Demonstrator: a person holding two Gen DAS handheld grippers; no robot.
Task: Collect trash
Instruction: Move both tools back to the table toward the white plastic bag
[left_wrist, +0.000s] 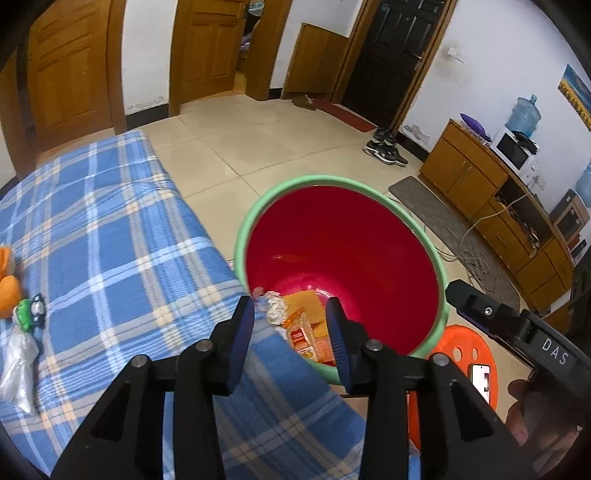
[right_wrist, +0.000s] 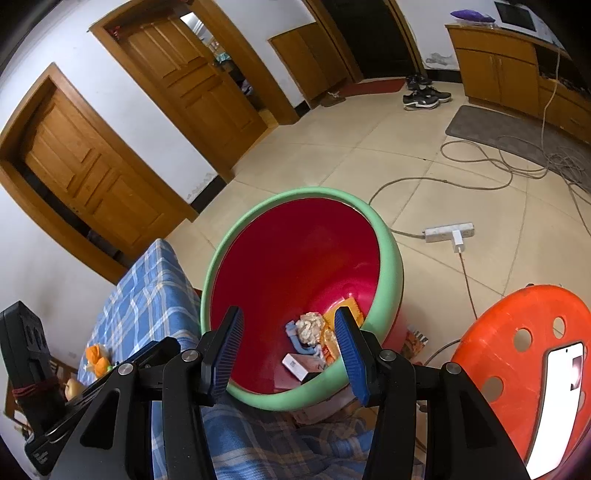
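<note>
Hovering over the red bin (left_wrist: 343, 236) beside the bed (left_wrist: 110, 229), left gripper (left_wrist: 291, 332) and right gripper (right_wrist: 291, 350) both spread, nothing pinched, trash (right_wrist: 310, 326) lying at the bin's bottom, likely just dropped.

Left tool (left_wrist: 291, 314) parted and empty, right tool (right_wrist: 288, 325) likewise

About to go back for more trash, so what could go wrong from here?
1. The bin sits tight against the bed; a claw could knock its rim.
2. The clear bag lies beside toys, so a toy might get grabbed instead.
3. The phone on the stool is close by.
</note>
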